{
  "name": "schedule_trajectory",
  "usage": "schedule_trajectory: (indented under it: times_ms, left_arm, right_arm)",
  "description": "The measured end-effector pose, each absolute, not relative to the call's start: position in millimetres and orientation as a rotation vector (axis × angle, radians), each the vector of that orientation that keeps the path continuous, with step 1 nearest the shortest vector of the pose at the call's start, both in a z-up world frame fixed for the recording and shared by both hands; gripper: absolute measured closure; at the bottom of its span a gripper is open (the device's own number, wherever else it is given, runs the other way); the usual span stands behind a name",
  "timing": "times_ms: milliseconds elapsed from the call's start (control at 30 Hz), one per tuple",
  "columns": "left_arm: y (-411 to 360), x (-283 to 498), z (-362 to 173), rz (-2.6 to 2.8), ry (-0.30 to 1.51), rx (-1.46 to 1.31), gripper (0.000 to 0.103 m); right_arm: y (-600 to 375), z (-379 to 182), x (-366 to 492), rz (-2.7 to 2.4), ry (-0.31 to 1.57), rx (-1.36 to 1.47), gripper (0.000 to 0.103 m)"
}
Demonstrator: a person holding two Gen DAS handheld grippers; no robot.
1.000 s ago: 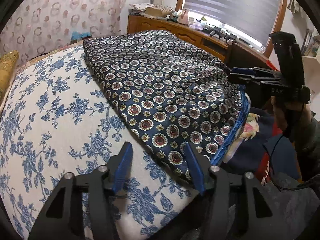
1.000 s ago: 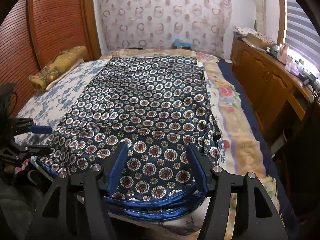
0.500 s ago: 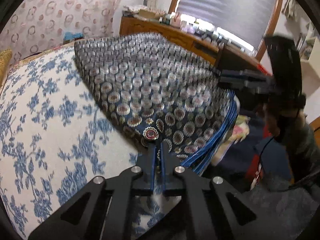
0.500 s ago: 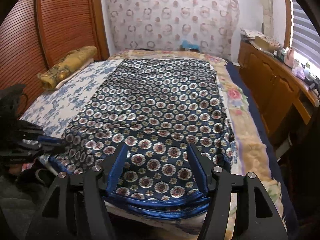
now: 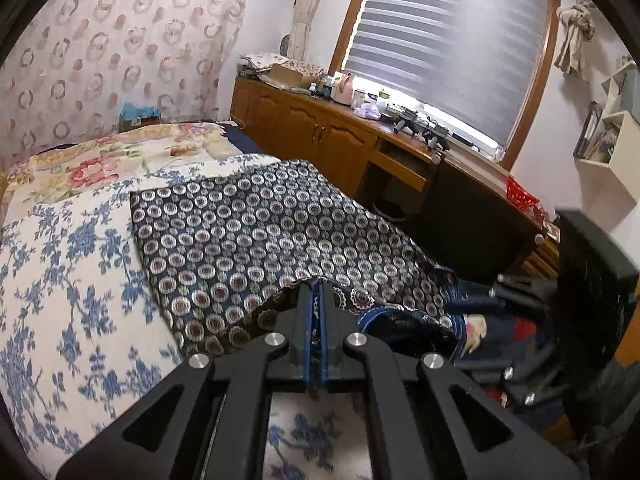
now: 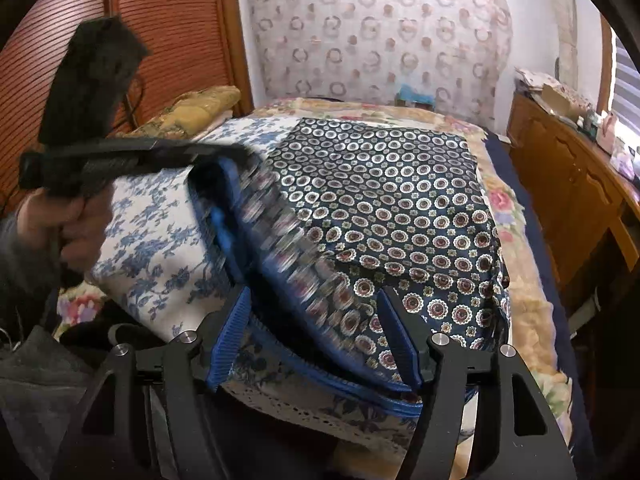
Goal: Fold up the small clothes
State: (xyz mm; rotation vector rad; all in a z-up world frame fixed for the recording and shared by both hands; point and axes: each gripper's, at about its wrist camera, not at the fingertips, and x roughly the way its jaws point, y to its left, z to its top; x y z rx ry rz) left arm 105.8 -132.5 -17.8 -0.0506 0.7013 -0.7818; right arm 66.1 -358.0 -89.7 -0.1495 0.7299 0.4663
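Observation:
A dark navy garment (image 5: 256, 232) with round medallions and a blue hem lies spread on the bed. My left gripper (image 5: 316, 292) is shut on its near corner and holds that corner up off the bed. In the right wrist view the left gripper (image 6: 224, 152) is blurred at upper left, in a person's hand (image 6: 72, 216), with the lifted edge of the garment (image 6: 384, 184) hanging from it. My right gripper (image 6: 313, 296) hovers over the near hem. Its jaws are opening, the cloth lies below and between the fingers, and the pads do not press on it.
The bed carries a white sheet with blue flowers (image 5: 60, 280) and a floral blanket (image 6: 520, 288). A yellow pillow (image 6: 192, 108) lies at the far left by a wooden slatted door (image 6: 168, 32). A wooden cabinet (image 5: 320, 136) with clutter runs under the window.
The left gripper closed on the garment's near corner, then rose and carried it up and over the bed. The right gripper shifted slightly along the near hem, still open.

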Motion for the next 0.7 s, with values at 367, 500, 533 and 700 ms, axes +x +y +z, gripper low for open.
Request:
schedule_trajectory:
  times_ms: [367,500,533,700]
  left_arm:
    - [-122,125,-16,-0.728,0.685,-0.078,0.103]
    - [-124,131,-18,-0.708,0.683,-0.061,0.103]
    - [-125,133,-19,-0.705,0.685,-0.06,0.103]
    - [-123,143,-24,-0.695,0.699,-0.066,0.103]
  right_arm:
    - [-381,-129,81,0.376,0.823,-0.192,0.035]
    - [-390,-125,73,0.4,0.817,-0.171,0.035]
    - [-392,-122,70,0.412,0.81,-0.168,0.035]
    - [-393,-113,58,0.431,0.797,-0.234,0.032]
